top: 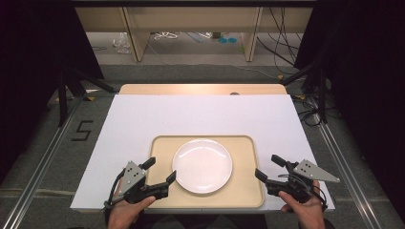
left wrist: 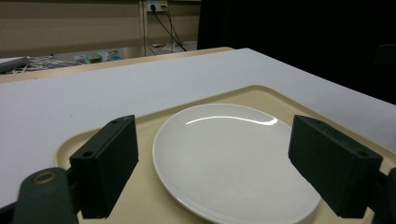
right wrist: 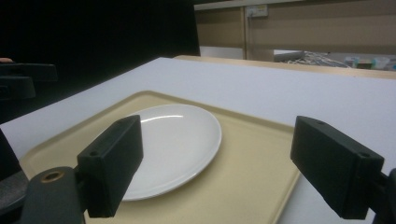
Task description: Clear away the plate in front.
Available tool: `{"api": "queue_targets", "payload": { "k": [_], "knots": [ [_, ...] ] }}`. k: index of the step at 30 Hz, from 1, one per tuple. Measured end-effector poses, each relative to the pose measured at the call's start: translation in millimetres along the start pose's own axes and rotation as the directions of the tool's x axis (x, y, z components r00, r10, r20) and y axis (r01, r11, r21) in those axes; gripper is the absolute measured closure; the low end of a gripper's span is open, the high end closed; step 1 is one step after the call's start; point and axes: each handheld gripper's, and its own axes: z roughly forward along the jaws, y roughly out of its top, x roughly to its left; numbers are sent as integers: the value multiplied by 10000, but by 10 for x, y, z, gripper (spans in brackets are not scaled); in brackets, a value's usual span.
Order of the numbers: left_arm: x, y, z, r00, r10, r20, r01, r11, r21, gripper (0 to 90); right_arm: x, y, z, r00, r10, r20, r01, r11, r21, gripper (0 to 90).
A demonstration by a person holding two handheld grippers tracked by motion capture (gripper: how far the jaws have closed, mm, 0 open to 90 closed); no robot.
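A round white plate (top: 202, 165) lies empty in the middle of a beige tray (top: 244, 191) near the table's front edge. My left gripper (top: 161, 170) is open over the tray's left edge, with one jaw close to the plate's left rim. In the left gripper view, the plate (left wrist: 229, 154) lies on the tray (left wrist: 84, 137) between and beyond that gripper's (left wrist: 219, 168) spread jaws. My right gripper (top: 267, 166) is open just off the tray's right edge. From it, the plate (right wrist: 173, 144) and tray (right wrist: 247, 163) lie ahead of its (right wrist: 224, 165) jaws. Neither gripper holds anything.
The tray rests on a white board (top: 200, 114) that covers a wooden table (top: 200, 88). Beyond it stand wooden shelf legs (top: 136, 43) and cables (top: 282, 47) on the floor. Black stand legs (top: 67, 88) flank the table, and a "5" (top: 82, 130) marks the floor at left.
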Motion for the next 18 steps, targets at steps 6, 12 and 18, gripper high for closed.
{"api": "queue_targets", "payload": {
  "k": [6,12,18],
  "knots": [
    [-53,19,-16,9993,266,262,-268,9996,92,154,10,-22,-8,10000,5,-82,-5,10000,8,165],
    [-98,20,-3,9989,188,426,-191,9998,55,154,17,-54,-37,9999,-119,-91,121,9997,194,158],
    [-112,55,-32,9988,172,460,-169,9998,-76,154,38,-75,-47,9997,-260,-16,260,9991,327,158]
  ]
}}
